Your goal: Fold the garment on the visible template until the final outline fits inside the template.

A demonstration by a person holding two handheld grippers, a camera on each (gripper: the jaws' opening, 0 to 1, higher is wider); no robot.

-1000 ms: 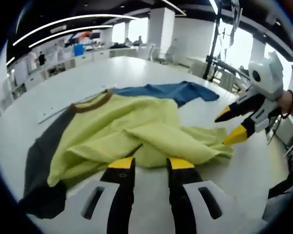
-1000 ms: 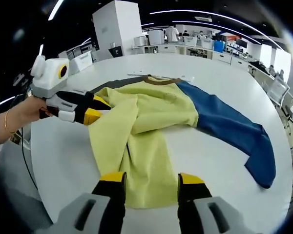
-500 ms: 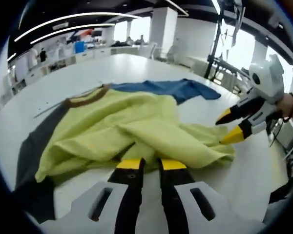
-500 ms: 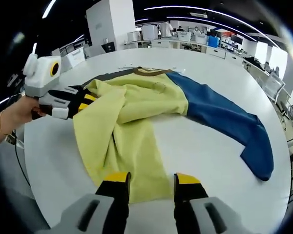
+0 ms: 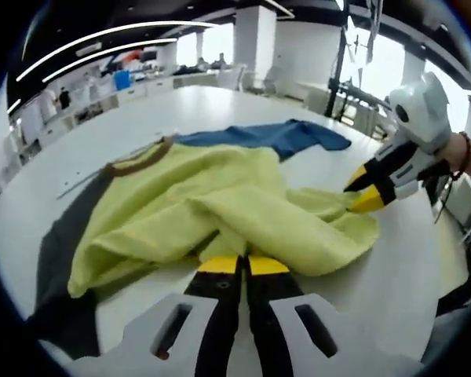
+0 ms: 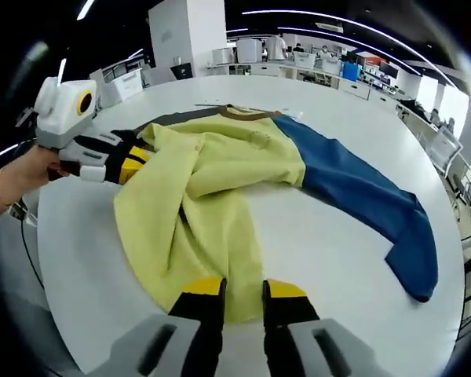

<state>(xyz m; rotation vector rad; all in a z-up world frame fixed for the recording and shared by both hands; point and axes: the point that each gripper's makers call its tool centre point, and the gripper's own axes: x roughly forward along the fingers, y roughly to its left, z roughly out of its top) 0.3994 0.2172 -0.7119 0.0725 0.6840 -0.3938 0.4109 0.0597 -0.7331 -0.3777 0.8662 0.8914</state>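
Note:
A garment with a yellow body (image 5: 220, 188) (image 6: 220, 173), a blue sleeve (image 5: 275, 137) (image 6: 361, 196), a dark grey sleeve (image 5: 59, 251) and a brown collar (image 5: 137, 157) (image 6: 247, 114) lies rumpled on the white table (image 5: 408, 259). My left gripper (image 5: 243, 265) is shut on the near yellow edge; in the right gripper view the left gripper (image 6: 137, 163) pinches the body's left side. My right gripper (image 6: 243, 288) stands astride the yellow hem with a narrow gap between its jaws. From the left gripper view, the right gripper (image 5: 363, 191) touches the far right fold.
A thin pale strip (image 5: 74, 183) lies on the table beyond the collar. The round table's edge (image 6: 86, 330) runs close on the near side. Office desks and a black stand (image 5: 341, 71) stand far behind. A hand (image 6: 20, 177) holds the left gripper.
The left jaws have come together on the yellow edge. The right jaws have narrowed around the hem and moved in closer to the fabric.

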